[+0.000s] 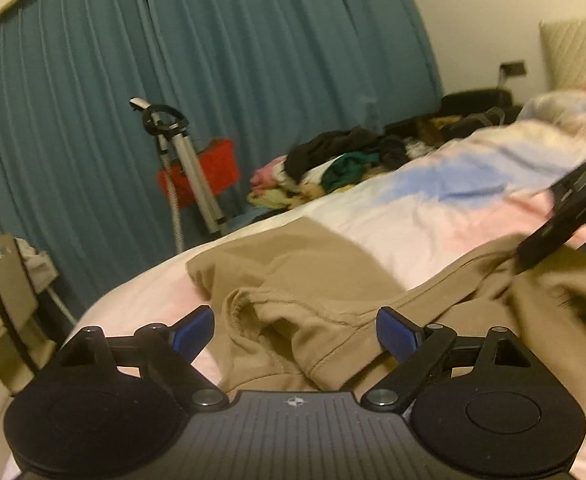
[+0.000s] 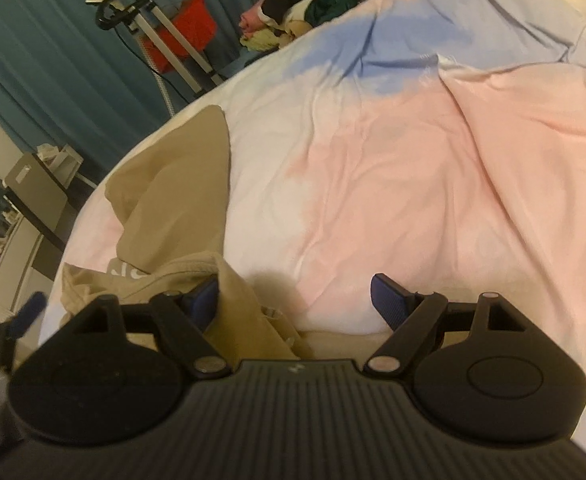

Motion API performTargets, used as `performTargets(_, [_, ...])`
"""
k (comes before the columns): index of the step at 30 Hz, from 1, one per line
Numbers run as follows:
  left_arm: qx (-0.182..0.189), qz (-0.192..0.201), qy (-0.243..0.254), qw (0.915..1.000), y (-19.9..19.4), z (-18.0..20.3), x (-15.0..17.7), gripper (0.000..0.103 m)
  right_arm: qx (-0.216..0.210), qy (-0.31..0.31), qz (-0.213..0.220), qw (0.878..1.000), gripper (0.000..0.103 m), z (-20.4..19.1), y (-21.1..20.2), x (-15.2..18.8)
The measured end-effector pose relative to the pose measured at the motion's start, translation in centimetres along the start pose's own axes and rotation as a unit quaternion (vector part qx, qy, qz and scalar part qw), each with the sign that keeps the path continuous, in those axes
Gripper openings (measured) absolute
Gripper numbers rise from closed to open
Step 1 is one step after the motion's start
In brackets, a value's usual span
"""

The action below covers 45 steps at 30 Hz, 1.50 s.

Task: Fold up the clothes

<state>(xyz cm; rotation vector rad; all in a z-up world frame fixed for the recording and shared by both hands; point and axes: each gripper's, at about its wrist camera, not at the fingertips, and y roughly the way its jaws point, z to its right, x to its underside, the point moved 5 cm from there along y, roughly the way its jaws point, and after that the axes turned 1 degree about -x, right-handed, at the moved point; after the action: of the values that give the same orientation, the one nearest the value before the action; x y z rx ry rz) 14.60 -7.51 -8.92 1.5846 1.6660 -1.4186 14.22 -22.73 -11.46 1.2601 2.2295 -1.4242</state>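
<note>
A tan garment (image 1: 293,272) lies crumpled on the bed near its left edge, with a folded hem and seams facing me. My left gripper (image 1: 293,324) hovers open just above it; the cloth lies between the blue pads (image 1: 395,334), which do not press on it. In the right wrist view the same garment (image 2: 173,184) stretches away on the left. My right gripper (image 2: 293,290) is open too, a tan fold lying against its left pad (image 2: 203,300). The right gripper's black body (image 1: 573,208) shows blurred at the left view's right edge.
The bed cover (image 2: 413,160) is pink, white and blue, and wrinkled. A heap of dark and coloured clothes (image 1: 345,160) lies at its far side. Beyond the bed edge stand a metal stand (image 1: 189,172), a red basket (image 1: 209,168) and teal curtains (image 1: 253,60). A desk (image 1: 9,280) stands at left.
</note>
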Motion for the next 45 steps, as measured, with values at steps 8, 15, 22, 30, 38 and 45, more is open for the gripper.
performTargets(8, [-0.084,0.010,0.023,0.9961,0.9,0.2,0.4,0.094,-0.033,-0.023,0.042,0.998,0.082,-1.2,-1.6,-0.8])
performTargets(15, [-0.177,0.039,-0.046,0.9824,-1.1,-4.1,-0.6,0.094,-0.033,-0.055,0.043,0.997,0.082,-2.3,-1.9,-0.2])
performTargets(22, [-0.170,0.047,-0.108,0.9783,-3.9,-6.6,-1.4,0.095,-0.041,-0.108,0.024,0.993,0.082,-4.3,-1.4,1.4])
performTargets(30, [-0.066,0.038,-0.062,0.9951,-4.3,-3.8,-1.5,0.097,0.027,-0.261,-0.035,0.964,0.082,-6.4,0.9,5.0])
performTargets(38, [-0.025,0.008,0.049,0.9984,-4.0,1.1,-0.1,0.097,0.054,-0.139,-0.047,0.988,0.082,-0.6,-1.5,4.0])
performTargets(45, [-0.055,-0.031,0.060,0.9962,-0.2,0.5,0.9,0.098,0.051,-0.168,-0.050,0.983,0.082,-2.1,-1.0,4.7])
